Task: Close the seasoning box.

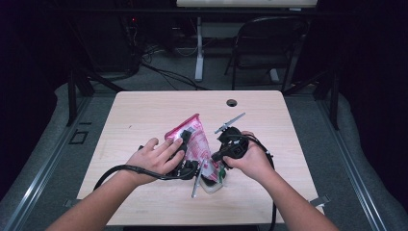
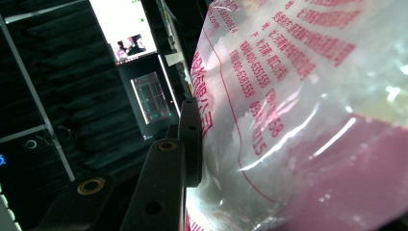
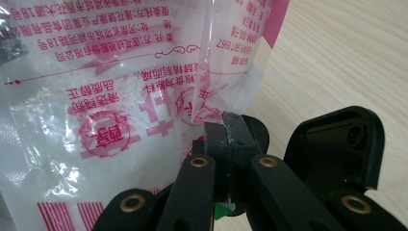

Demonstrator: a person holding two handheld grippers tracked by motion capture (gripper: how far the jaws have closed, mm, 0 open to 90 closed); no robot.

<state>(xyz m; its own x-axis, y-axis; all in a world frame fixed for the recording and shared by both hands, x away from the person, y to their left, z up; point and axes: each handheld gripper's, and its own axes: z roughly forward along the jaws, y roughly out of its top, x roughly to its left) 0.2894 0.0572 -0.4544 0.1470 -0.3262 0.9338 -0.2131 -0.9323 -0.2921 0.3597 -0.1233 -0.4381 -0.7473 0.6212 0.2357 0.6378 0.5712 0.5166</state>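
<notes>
- Plainly, white grains are held inside the clear pink-printed bag (above the table).
- Its edge is clamped by the right gripper.
- Its side is pinched by the left gripper.

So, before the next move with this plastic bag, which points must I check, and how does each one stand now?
1. Right gripper has the bag: ok. Its jaws are shut on a fold of the plastic bag.
2. Left gripper has the bag: cannot tell. One jaw lies against the film; the other jaw is hidden by the bag.
3. Contents stay inside: ok. White grains show behind the film, none on the table.
4. Bag opening: cannot tell whether it is sealed or open.
5. Room to work: ok. The wood around the bag is bare.
</notes>
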